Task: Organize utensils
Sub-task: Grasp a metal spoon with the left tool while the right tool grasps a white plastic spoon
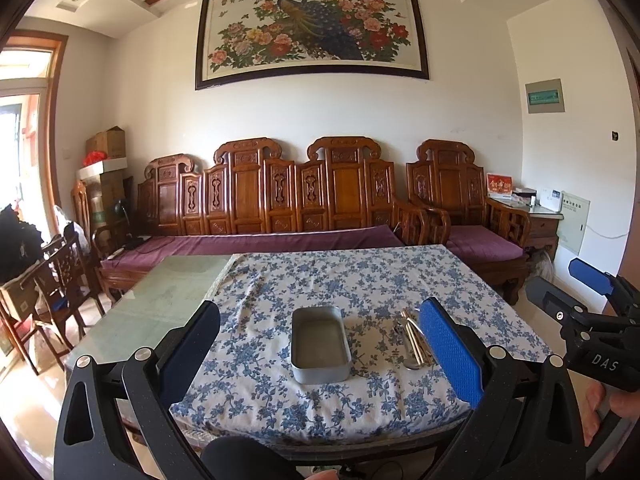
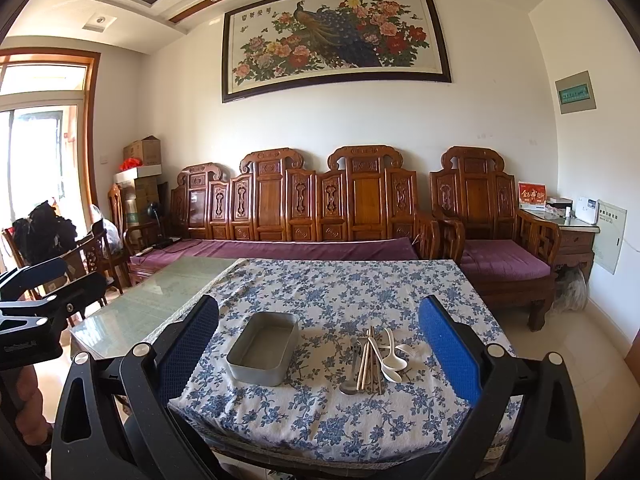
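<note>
Both the left gripper (image 1: 320, 344) and right gripper (image 2: 320, 344) hover with fingers spread wide, empty. The utensils (image 2: 374, 358) lie bundled on the tabletop (image 2: 340, 288) just right of the empty metal tin (image 2: 264, 348). They look thin, stiff and slippery, so mid-handle seems best.

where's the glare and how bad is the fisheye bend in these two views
Left wrist view: the window at the left edge is blown out, and the painting bows. Right wrist view: the window glares too, the glass tabletop reflects light, and the metal tin and utensils stay sharp.
</note>
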Demonstrator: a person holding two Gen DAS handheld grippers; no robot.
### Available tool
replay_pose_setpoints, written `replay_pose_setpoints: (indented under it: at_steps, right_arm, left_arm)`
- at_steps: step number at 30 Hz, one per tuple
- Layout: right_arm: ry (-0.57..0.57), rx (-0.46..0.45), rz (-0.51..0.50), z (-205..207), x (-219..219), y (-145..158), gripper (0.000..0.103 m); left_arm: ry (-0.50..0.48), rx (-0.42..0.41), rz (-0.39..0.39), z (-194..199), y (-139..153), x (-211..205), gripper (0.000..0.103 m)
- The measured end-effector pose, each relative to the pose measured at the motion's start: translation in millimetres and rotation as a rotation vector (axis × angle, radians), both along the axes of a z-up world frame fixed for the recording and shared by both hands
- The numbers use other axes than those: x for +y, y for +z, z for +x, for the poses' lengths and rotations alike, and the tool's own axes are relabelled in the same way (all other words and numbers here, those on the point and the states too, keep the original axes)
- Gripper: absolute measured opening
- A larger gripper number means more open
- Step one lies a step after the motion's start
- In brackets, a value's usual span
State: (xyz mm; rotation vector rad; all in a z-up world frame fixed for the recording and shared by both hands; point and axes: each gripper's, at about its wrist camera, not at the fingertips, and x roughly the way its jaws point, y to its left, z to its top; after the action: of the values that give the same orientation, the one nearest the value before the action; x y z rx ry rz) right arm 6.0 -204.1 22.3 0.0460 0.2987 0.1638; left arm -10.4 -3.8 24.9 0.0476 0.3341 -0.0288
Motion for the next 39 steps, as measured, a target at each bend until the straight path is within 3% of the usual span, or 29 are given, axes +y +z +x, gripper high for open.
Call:
replay_pose_setpoints:
  at_steps: [8,18,24,29,39]
  right_arm:
    - [0.000,0.000,-0.005,2,0,-4,0.101]
    - [0.013,0.073,-0.011,44,-15,-43,0.101]
    - [0.016,0.146,-0.046,94,-27,-75,0.088]
    - [0.030,0.234,-0.076,148,-41,-106,0.071]
    - [0.028,0.408,-0.159,240,-73,-170,0.054]
  left_arm:
    - [-0.006,0.019,0.008,6,-6,-1,0.097]
    - [-0.009,0.199,0.018,68,-65,-1,0.097]
    - [-0.040,0.287,0.026,112,-96,-9,0.097]
    - [-0.090,0.358,0.048,152,-117,-21,0.097]
    - [-0.195,0.489,0.072,223,-166,-57,0.097]
